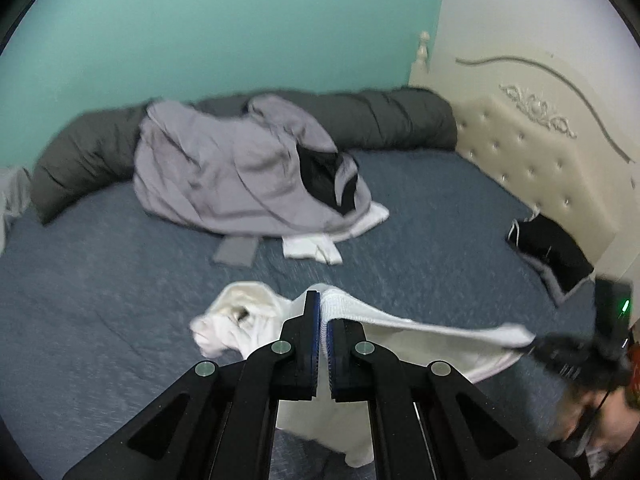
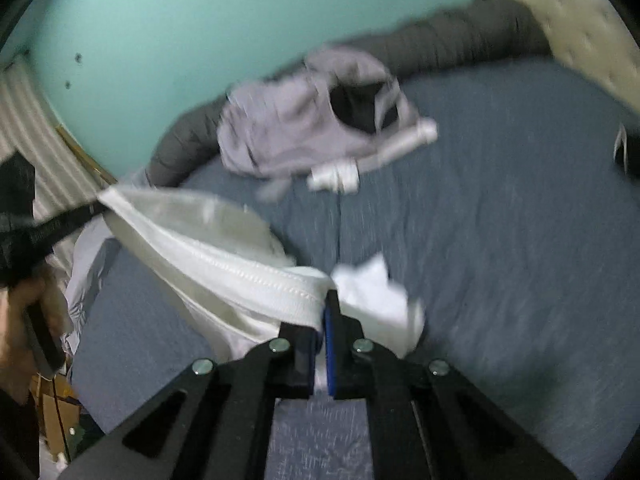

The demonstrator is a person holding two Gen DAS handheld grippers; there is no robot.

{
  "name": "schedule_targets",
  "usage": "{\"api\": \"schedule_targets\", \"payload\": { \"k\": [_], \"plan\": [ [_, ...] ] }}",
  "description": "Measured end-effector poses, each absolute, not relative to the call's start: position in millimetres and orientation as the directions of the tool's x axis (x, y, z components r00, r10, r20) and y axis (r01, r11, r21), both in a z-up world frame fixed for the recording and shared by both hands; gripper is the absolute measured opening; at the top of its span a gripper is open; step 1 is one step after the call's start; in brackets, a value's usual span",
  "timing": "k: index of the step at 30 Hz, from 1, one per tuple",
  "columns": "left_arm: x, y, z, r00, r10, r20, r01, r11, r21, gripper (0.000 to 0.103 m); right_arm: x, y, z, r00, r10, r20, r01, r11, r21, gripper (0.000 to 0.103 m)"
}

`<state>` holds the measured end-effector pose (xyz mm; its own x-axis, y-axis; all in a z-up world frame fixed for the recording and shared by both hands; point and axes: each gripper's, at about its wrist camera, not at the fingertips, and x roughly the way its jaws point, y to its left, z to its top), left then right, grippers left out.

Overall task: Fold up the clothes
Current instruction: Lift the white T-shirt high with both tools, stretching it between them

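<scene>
A bed (image 1: 420, 200) with a blue-grey cover carries a long dark grey bolster (image 1: 384, 120) along the wall, a heap of lilac-grey clothes (image 1: 224, 172), white garments (image 1: 308, 248) beside it, and black shorts (image 1: 552, 248) near the headboard.

- Your two views are dim and cool, with soft, even light and no hard shadows.
- The right wrist view has strong motion blur: the grey pile of clothes (image 2: 308, 132) and the headboard (image 2: 576, 36) are smeared.
- The left wrist view is sharper, but the white garment (image 1: 400, 332) blurs toward its right end.
- The fisheye bends the edges, and the corners are black.
</scene>
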<state>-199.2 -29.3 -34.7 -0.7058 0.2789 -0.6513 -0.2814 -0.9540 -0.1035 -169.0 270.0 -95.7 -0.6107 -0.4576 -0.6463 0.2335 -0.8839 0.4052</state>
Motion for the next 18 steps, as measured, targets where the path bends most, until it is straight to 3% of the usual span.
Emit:
{"api": "schedule_targets", "payload": {
  "k": [18],
  "plan": [
    [-91.7, -36.1, 221.3, -0.886, 0.243, -0.395, -0.252, -0.967, -0.029, 0.003, -124.0, 284.3, 231.4, -0.844, -0.417, -0.336, 0.377, -0.909, 0.181, 0.003]
  ]
}}
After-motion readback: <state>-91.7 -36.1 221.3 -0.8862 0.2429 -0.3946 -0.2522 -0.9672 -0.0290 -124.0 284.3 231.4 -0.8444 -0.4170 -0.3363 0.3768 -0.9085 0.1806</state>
